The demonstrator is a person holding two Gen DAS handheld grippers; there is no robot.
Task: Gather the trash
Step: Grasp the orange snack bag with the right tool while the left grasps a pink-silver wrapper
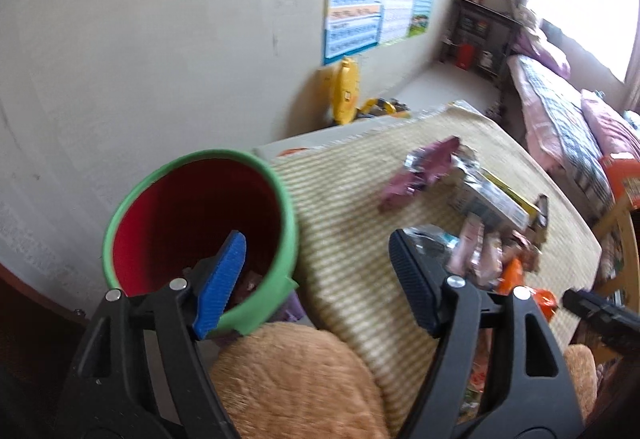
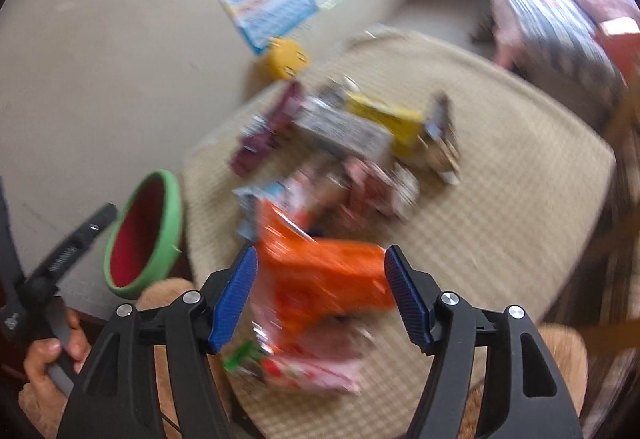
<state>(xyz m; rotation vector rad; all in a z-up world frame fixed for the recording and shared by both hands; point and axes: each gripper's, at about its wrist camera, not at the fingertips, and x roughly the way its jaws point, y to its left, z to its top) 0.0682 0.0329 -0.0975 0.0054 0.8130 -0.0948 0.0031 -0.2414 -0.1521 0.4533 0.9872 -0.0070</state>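
Note:
A bin (image 1: 288, 239) with a green outside and red inside stands at the left edge of a table; it also shows in the right wrist view (image 2: 172, 215). My left gripper (image 1: 320, 279) is open and empty, its left pad over the bin's mouth. Some wrappers lie inside the bin (image 1: 250, 281). A pile of wrappers lies on the woven mat (image 1: 352, 223): a purple wrapper (image 1: 420, 171), a grey and yellow packet (image 1: 490, 201), pink wrappers (image 1: 480, 255). My right gripper (image 2: 320, 295) is open with an orange wrapper (image 2: 320, 279) between its pads; the view is blurred.
The mat-covered table (image 2: 520, 199) stands next to a beige wall (image 1: 160, 59) with posters (image 1: 360, 11). A yellow toy (image 1: 344, 91) sits on the floor behind it. A bed (image 1: 560, 107) stands at the right. Tan fabric (image 1: 288, 379) lies below the grippers.

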